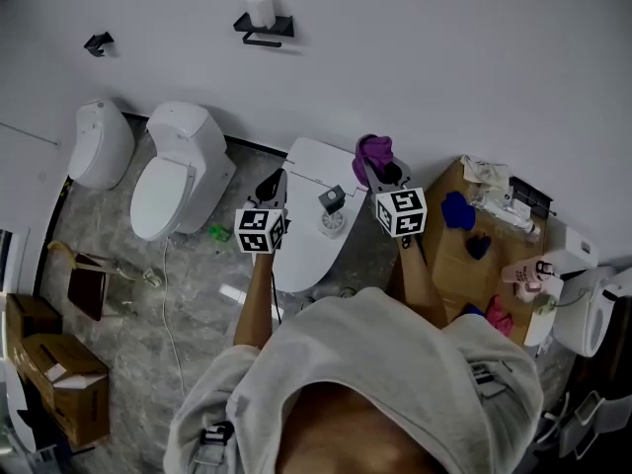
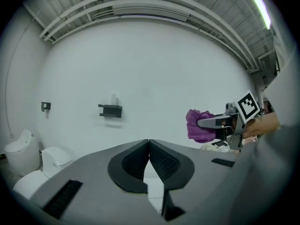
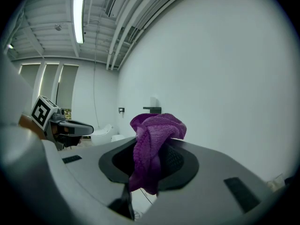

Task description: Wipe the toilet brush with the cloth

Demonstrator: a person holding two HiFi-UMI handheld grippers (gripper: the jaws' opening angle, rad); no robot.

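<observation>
Clamping the cloth (image 3: pixel 157 128) by one bunched fold, your right gripper (image 3: pixel 152 162) risks dropping it; left gripper (image 2: pixel 149 159) closed, empty.

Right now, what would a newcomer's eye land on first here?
The purple cloth stands out most, bunched between the jaws of the right gripper, in front of the white wall. The left gripper beside it is shut on nothing. Below, white toilets line the wall's foot.

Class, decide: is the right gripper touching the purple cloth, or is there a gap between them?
Touching. The right gripper view shows the jaws of the right gripper pinching the purple cloth, which bunches above them and hangs below.
</observation>
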